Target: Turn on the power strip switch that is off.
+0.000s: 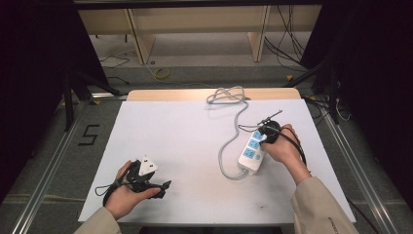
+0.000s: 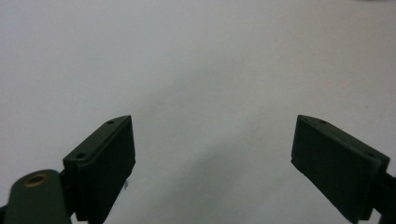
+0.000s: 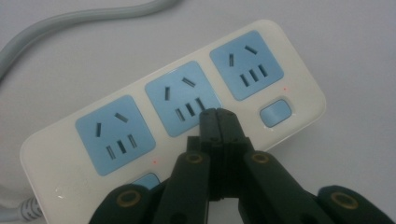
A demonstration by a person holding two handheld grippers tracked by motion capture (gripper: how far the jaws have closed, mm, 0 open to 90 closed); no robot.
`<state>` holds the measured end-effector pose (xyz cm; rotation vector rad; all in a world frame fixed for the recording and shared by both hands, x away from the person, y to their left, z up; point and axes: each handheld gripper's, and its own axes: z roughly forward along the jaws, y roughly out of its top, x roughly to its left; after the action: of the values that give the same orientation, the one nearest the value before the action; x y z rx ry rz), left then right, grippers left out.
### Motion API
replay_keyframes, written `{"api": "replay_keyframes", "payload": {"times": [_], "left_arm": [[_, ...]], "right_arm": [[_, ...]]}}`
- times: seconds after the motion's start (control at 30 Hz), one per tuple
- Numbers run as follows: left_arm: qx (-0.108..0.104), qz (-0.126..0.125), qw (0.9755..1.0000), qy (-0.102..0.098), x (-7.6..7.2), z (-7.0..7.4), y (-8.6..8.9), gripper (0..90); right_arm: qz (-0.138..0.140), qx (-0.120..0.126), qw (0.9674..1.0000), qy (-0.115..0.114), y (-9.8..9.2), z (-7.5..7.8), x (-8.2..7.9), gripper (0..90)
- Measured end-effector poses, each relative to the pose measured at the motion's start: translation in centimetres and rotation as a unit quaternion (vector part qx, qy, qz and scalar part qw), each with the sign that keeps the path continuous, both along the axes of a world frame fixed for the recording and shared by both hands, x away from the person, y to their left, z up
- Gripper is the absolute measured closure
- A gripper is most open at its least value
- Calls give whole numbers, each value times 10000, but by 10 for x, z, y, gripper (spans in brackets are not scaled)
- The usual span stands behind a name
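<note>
A white power strip point(image 1: 252, 152) with three blue sockets lies on the right half of the table, its grey cable point(image 1: 229, 146) curling to a coil at the back edge. My right gripper point(image 1: 265, 139) is held over the strip's far end, shut with nothing between its fingers. In the right gripper view its tips point(image 3: 217, 116) meet at the edge of the middle socket point(image 3: 180, 100), beside a blue switch point(image 3: 276, 113); whether they touch the strip I cannot tell. My left gripper point(image 1: 163, 189) rests at the front left, open and empty point(image 2: 215, 154) over bare white surface.
A white sheet point(image 1: 185, 141) covers the table, with a wooden strip point(image 1: 165, 94) along its back edge. Metal rails run along both sides. A "5" mark point(image 1: 89, 134) is on the floor at left. Loose cables point(image 1: 287, 44) and wooden shelving stand behind.
</note>
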<state>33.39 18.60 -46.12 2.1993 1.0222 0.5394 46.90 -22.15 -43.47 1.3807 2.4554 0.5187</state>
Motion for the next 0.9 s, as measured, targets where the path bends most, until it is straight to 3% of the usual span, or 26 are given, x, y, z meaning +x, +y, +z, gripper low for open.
{"api": "replay_keyframes", "payload": {"times": [0.9], "left_arm": [[1,-5,10000,27,0,0,0,132]], "right_arm": [[10,-59,10000,43,2,-1,-1,900]]}}
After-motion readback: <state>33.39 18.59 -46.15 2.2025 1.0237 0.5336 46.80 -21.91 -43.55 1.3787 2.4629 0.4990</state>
